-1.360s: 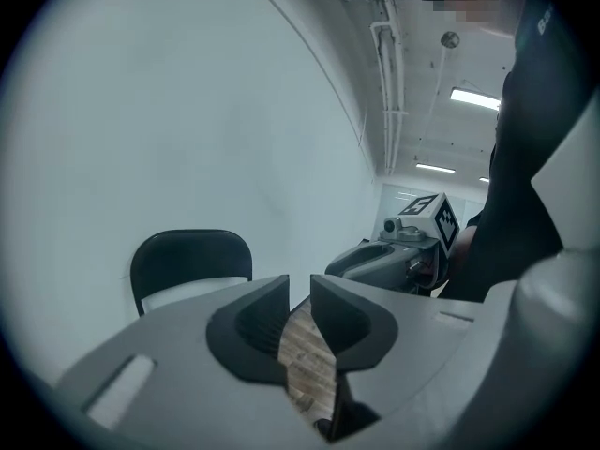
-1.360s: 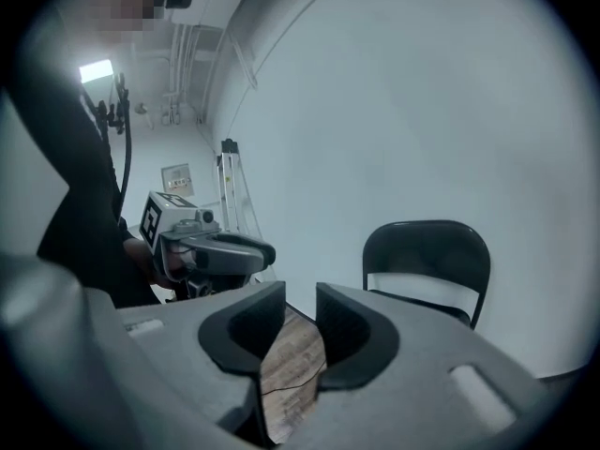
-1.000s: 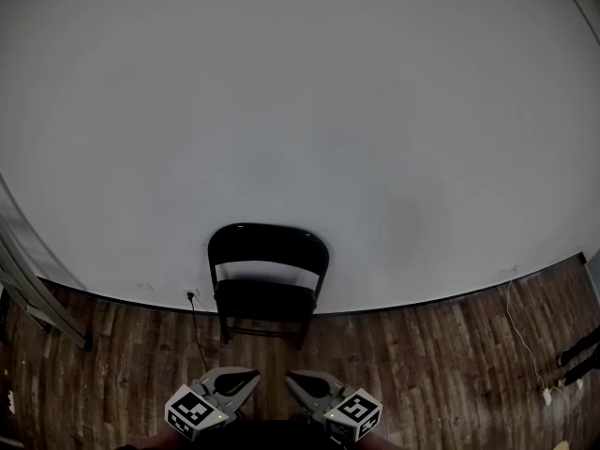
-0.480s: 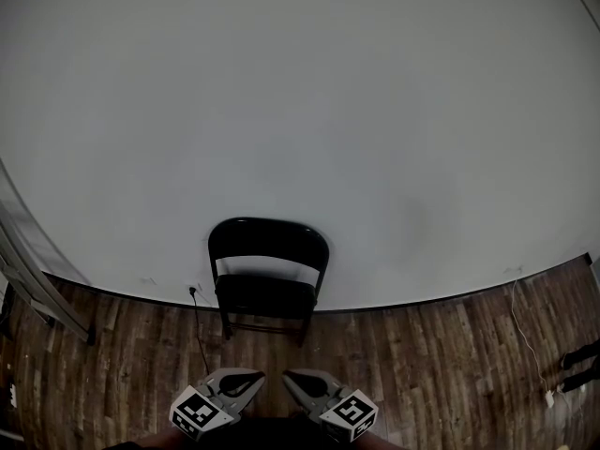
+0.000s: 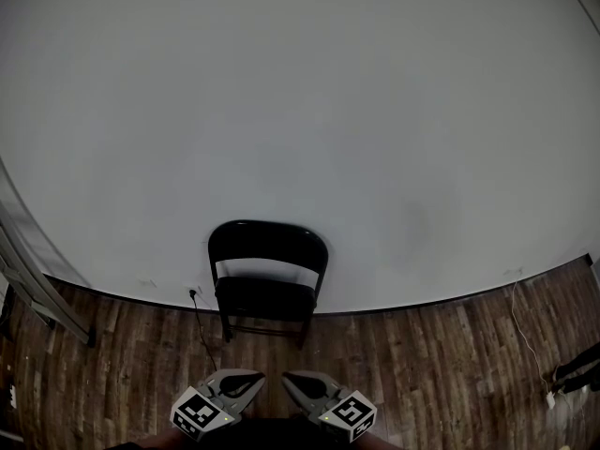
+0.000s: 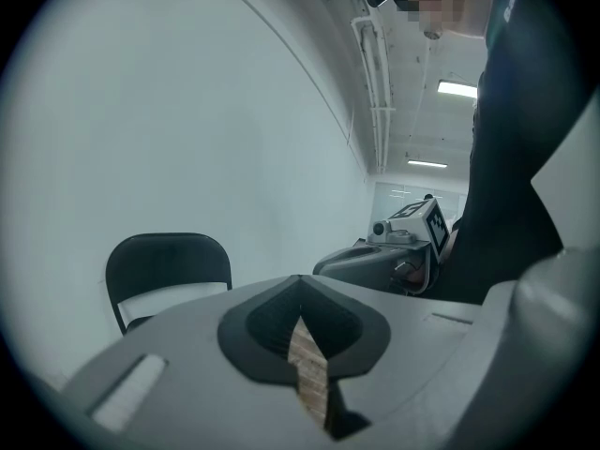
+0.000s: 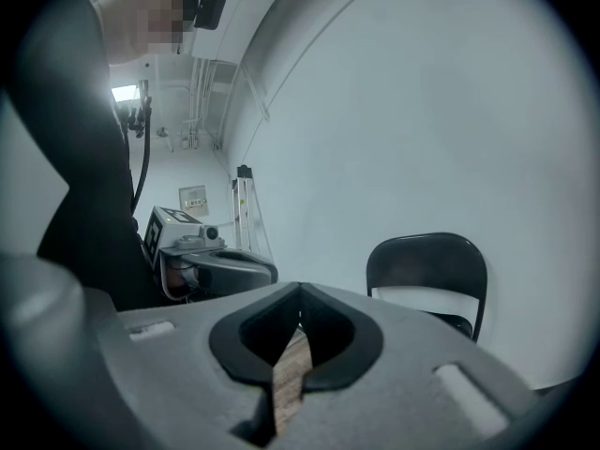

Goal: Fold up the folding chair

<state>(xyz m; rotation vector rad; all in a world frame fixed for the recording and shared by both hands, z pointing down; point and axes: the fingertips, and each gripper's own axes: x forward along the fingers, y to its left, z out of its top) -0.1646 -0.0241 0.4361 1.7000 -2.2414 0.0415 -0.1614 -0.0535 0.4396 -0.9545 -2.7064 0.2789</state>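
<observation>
A black folding chair [image 5: 267, 279] stands unfolded against the white wall, its seat facing me; it also shows in the left gripper view as the chair [image 6: 167, 265] and in the right gripper view as the chair [image 7: 429, 275]. My left gripper [image 5: 251, 380] and right gripper [image 5: 292, 380] are held side by side at the bottom of the head view, well short of the chair. Both are shut with nothing between the jaws. In each gripper view the other gripper shows beside it: the right gripper [image 6: 398, 251] and the left gripper [image 7: 202, 256].
A cable [image 5: 199, 331] runs from a wall socket down the wood floor [image 5: 422, 364] left of the chair. A metal frame [image 5: 37, 298] leans at the far left. Another cable [image 5: 525, 345] lies on the floor at the right.
</observation>
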